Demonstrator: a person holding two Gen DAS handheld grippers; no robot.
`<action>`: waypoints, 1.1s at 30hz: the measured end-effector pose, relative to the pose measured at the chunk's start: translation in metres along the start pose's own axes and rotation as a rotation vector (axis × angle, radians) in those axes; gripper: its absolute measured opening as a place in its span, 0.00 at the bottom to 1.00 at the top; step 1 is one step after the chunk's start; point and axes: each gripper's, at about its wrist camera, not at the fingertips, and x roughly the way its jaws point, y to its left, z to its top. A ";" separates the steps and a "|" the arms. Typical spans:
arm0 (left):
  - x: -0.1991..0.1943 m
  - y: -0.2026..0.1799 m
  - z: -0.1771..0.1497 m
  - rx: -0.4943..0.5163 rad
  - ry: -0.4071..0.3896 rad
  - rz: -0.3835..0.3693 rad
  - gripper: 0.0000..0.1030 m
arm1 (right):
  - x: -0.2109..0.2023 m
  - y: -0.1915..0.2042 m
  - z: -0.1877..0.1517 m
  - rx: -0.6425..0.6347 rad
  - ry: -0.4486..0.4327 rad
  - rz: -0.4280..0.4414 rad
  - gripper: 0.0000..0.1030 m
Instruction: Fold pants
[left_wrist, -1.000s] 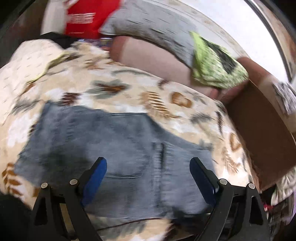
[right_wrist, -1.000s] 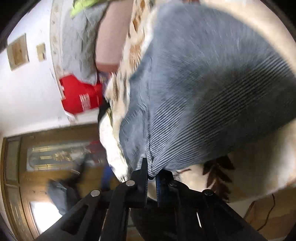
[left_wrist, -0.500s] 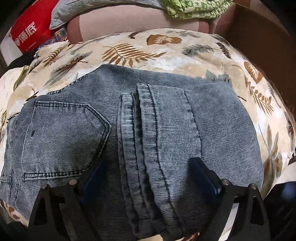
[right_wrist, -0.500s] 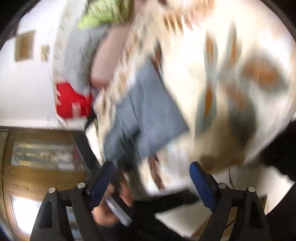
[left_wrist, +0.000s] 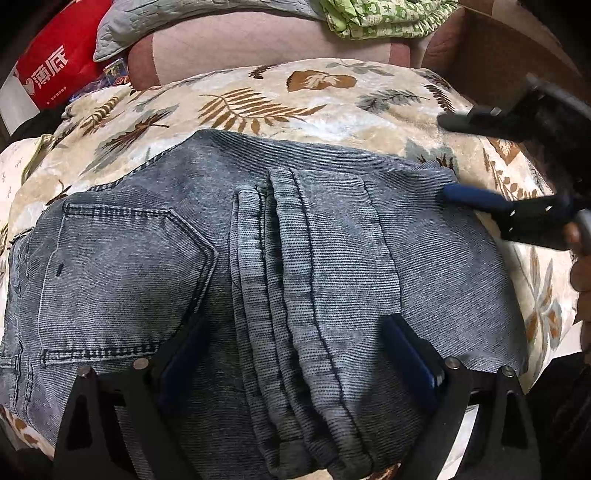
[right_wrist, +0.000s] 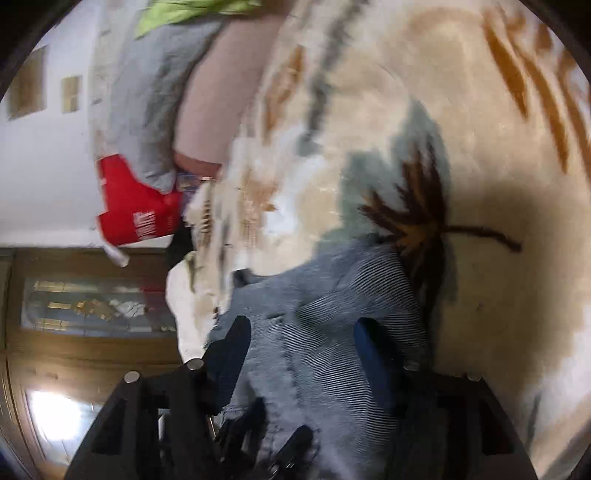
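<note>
Grey corduroy pants (left_wrist: 295, 266) lie folded into a compact block on the leaf-print blanket (left_wrist: 314, 99), long axis running left to right, with the stacked leg hems forming a ridge straight ahead of the left gripper (left_wrist: 295, 354). Its 2 fingers are spread wide, straddling that ridge and gripping nothing. The right gripper (right_wrist: 306, 354), fingers also parted, sits at the block's far right corner, so I judge it nearer for any last tuck.

a home bedroom: leaf-patterned plush blanket (left_wrist: 314, 99) on a bed, grey quilted pillow (left_wrist: 177, 18), carved wooden door (right_wrist: 74, 306).
</note>
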 end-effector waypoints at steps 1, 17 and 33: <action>0.000 -0.001 0.000 -0.005 -0.003 0.004 0.94 | -0.001 0.001 -0.001 -0.018 -0.009 -0.008 0.61; 0.000 -0.002 -0.001 -0.007 0.000 0.010 0.94 | -0.028 -0.019 -0.090 -0.029 0.109 -0.056 0.57; -0.015 0.008 -0.002 -0.048 -0.020 -0.038 0.94 | -0.063 0.005 -0.091 -0.159 0.015 -0.119 0.65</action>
